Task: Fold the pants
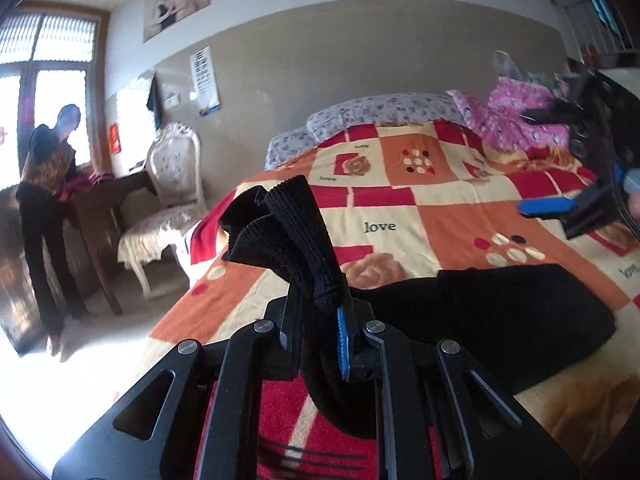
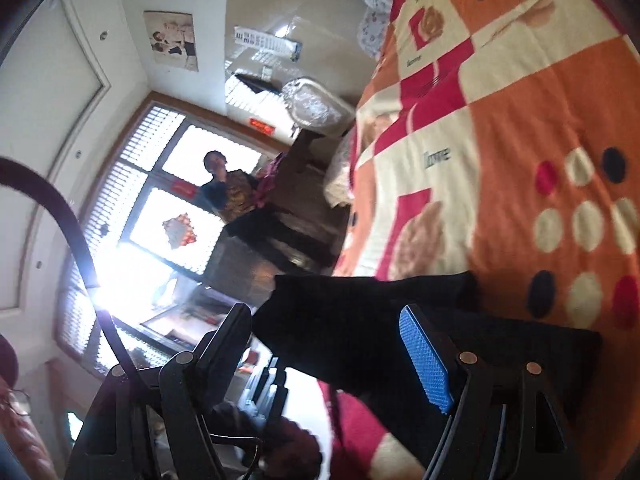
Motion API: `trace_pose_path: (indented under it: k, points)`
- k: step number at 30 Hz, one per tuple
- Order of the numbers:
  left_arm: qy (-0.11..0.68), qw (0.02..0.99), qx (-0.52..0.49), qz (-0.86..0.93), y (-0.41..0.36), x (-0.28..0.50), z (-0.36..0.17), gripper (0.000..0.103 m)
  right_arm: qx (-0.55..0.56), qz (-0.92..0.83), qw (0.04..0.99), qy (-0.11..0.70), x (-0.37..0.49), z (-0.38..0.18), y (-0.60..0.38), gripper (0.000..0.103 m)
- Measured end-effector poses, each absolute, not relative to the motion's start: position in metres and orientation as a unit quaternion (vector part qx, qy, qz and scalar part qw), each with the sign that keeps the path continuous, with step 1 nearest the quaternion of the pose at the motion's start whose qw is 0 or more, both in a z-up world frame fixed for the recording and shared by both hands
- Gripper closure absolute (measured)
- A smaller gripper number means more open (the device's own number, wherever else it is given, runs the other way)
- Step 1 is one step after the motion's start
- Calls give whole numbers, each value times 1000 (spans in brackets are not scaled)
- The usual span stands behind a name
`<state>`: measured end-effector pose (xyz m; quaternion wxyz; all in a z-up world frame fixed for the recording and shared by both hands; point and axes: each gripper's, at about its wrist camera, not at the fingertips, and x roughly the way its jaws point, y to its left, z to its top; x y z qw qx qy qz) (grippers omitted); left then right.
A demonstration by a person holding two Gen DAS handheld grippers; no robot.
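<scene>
The left gripper [image 1: 320, 320] was clamped on a bunched end of the black pants [image 1: 500, 320], lifted off the bed [image 1: 440, 208] (presumably for folding over); the right gripper [image 2: 332, 344] was held apart, empty, nearby.

Blk pants [image 1: 480, 312] bunched on bed.

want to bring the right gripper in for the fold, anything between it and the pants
Nothing visible. The right gripper is open, and the black pants lie just ahead of its fingers on the blanket, with nothing between. The left gripper is shut on a bunched end of the pants.
</scene>
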<state>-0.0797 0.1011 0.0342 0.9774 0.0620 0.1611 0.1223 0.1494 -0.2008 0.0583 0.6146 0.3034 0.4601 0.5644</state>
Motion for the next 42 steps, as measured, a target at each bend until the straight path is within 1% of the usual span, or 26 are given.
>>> trace_pose_path:
  k: [4, 8, 14, 17, 18, 19, 20, 21, 22, 24, 30, 32, 34, 35, 37, 39, 42]
  points:
    - [151, 976, 147, 61, 60, -85, 32, 91, 277, 604, 542, 514, 145, 54, -149, 28]
    - [155, 962, 223, 15, 30, -87, 23, 91, 276, 609, 517, 535, 139, 47, -131, 28]
    - [145, 937, 317, -16, -7, -83, 11, 91, 284, 605, 550, 500, 133, 61, -161, 28]
    - [132, 929, 343, -38, -25, -84, 12, 91, 255, 591, 585, 493, 136, 62, -173, 29]
    - [128, 925, 354, -44, -31, -85, 11, 91, 243, 581, 601, 492, 138, 61, -178, 30]
    - [128, 922, 363, -49, -37, -85, 10, 91, 231, 566, 622, 489, 141, 60, -184, 52]
    - [133, 918, 370, -54, -43, -82, 7, 91, 222, 555, 632, 493, 147, 57, -190, 71]
    - [136, 915, 375, -60, -48, -80, 5, 91, 216, 543, 637, 503, 153, 52, -195, 87]
    - [139, 913, 378, -67, -53, -78, 3, 91, 207, 523, 650, 511, 158, 47, -202, 88]
    - [147, 909, 381, -79, -62, -76, 2, 91, 190, 506, 664, 516, 165, 38, -214, 89]
    - [197, 894, 392, -95, -79, -72, -9, 89, 226, 483, 639, 555, 186, -8, -240, 89]
    - [200, 892, 393, -99, -81, -77, -11, 87, 228, 471, 635, 569, 189, -27, -242, 89]
    - [207, 895, 380, -107, -77, -83, -8, 87, 245, 476, 628, 565, 188, -34, -246, 87]
    - [214, 898, 366, -115, -79, -88, -6, 86, 255, 476, 626, 563, 188, -34, -250, 85]
    - [226, 911, 315, -139, -65, -98, 6, 84, 261, 469, 633, 557, 186, -28, -257, 77]
    - [243, 923, 254, -159, -49, -105, 19, 84, 242, 453, 664, 544, 182, -15, -263, 72]
    - [260, 943, 133, -163, -10, -108, 45, 85, 173, 403, 749, 496, 172, 19, -280, 71]
